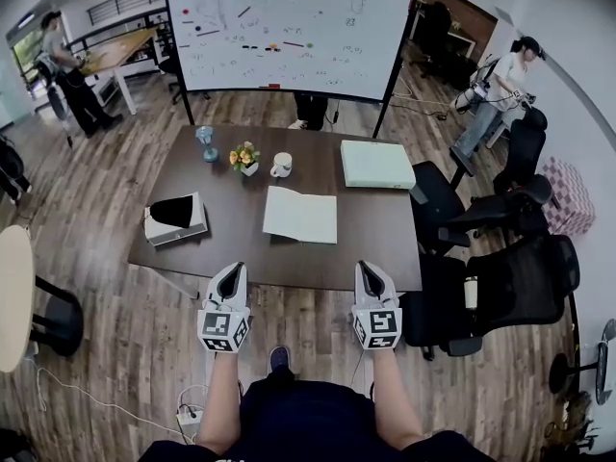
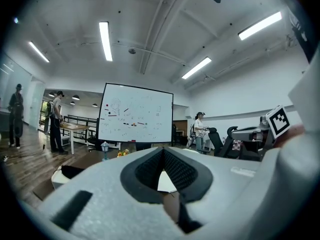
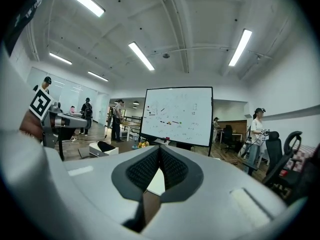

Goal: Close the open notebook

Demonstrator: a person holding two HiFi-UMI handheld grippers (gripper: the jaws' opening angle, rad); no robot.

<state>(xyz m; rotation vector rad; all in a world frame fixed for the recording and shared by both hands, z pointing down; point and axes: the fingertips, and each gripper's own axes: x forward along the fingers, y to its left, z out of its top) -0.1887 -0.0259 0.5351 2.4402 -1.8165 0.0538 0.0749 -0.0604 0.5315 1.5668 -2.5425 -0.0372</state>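
The open notebook (image 1: 300, 215) lies flat with its white pages up in the middle of the dark wooden table (image 1: 385, 258). Both grippers hang side by side just short of the table's near edge, pointing at it, and neither touches the notebook. The jaws of my left gripper (image 1: 232, 269) meet at the tips with nothing between them. My right gripper (image 1: 370, 268) is shut and empty as well. In the left gripper view a sliver of the notebook (image 2: 164, 181) shows behind my shut left gripper (image 2: 162, 151). The right gripper view shows the notebook (image 3: 157, 181) behind my right gripper (image 3: 160, 149).
On the table are a white box with a black item (image 1: 175, 219) at the left, a pale closed box (image 1: 376, 164) at the far right, a mug (image 1: 281, 165), a small flower pot (image 1: 245, 157) and a blue glass (image 1: 206, 143). Black office chairs (image 1: 481, 287) crowd the right side. A whiteboard (image 1: 289, 27) stands behind.
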